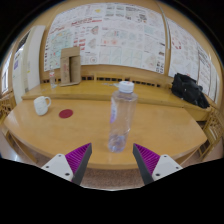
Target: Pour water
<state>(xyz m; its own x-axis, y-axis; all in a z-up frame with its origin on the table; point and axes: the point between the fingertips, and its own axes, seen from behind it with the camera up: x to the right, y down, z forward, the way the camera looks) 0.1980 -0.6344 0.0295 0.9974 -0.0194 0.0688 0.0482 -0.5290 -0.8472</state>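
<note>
Bottle point(121, 116) stands upright on the round wooden table point(170, 125), cap point(126, 87) up, long axis vertical, maybe a hair of tilt but the lens bends things so I won't call it. It's clear plastic; I can't read the water level. It sits just ahead of my fingers and roughly centred between them, not touching either pad. Gripper point(113, 160) has its jaws wide apart, nothing held; the purple pads point(77, 157) frame the bottle's base from either side. My read: I'm in the approach step, pre-grasp, nothing poured yet. Next move as I judge it: push forward so the bottle body sits between the pads, close on the mid-section below the shoulder, not at the cap, then lift and carry left. Likely target is the white mug point(41, 104), well apart from the bottle on the far left of the table, with a small red disc point(66, 114) lying between the two, nearer the mug. Cap looks on, so pouring may need it off first; can't confirm from here. Further back: a brown carton point(70, 67) by the wall, a black bag point(189, 89) on the right, posters point(120, 35) above.
</note>
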